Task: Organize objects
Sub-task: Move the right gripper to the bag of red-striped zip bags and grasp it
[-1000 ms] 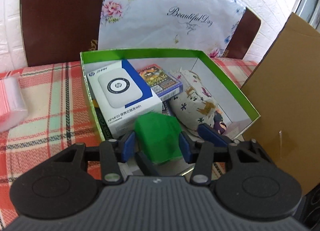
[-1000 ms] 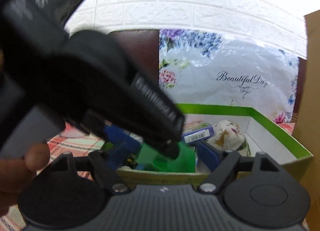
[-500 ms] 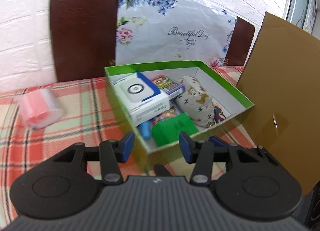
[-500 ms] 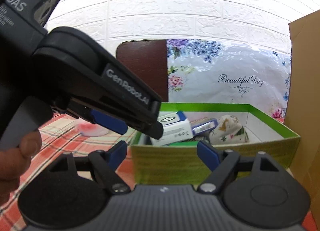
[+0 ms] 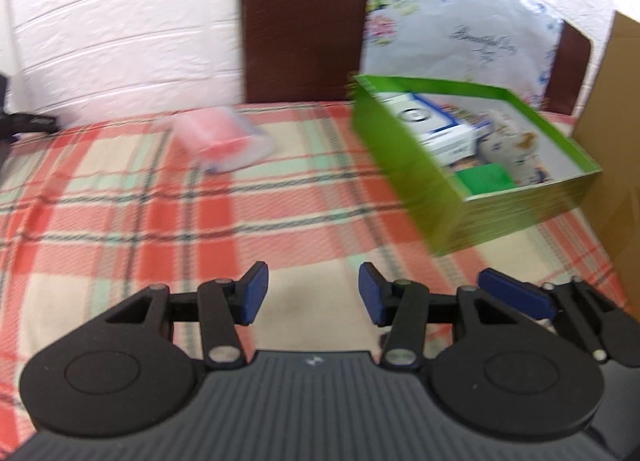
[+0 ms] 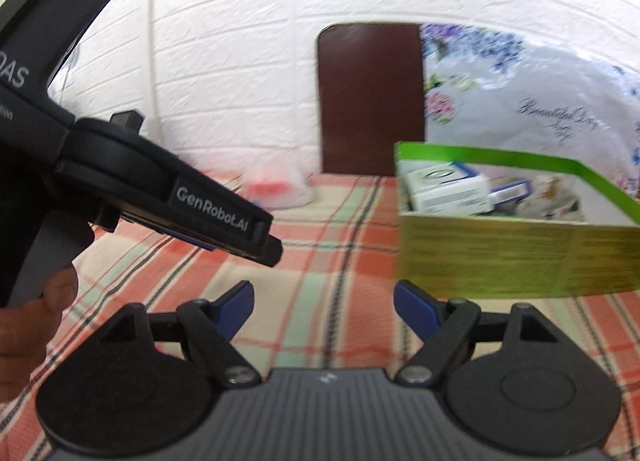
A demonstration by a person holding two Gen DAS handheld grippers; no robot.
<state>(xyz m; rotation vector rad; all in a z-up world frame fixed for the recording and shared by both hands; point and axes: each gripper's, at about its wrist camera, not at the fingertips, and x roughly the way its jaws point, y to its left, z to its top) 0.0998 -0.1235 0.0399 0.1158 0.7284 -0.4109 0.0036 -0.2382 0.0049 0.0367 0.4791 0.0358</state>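
A green box (image 5: 420, 177) sits on the plaid tablecloth at the right, and it also shows in the right wrist view (image 6: 520, 257). Inside lie a green block (image 5: 486, 179), a white HP box (image 5: 432, 127) and a patterned pouch (image 5: 514, 147). A pink item in a clear bag (image 5: 220, 139) lies on the cloth to the box's left. My left gripper (image 5: 312, 295) is open and empty, low over the cloth, left of the box. My right gripper (image 6: 324, 307) is open and empty, in front of the box's near wall.
A cardboard sheet (image 5: 612, 165) stands at the far right. A brown chair back (image 5: 304, 21) and a floral bag (image 5: 460, 33) stand behind the table against a white brick wall. A black object (image 5: 28, 123) lies at the far left edge.
My left gripper let go of the green block in the box, then pulled back and swung left. My right gripper also drew back and turned left.
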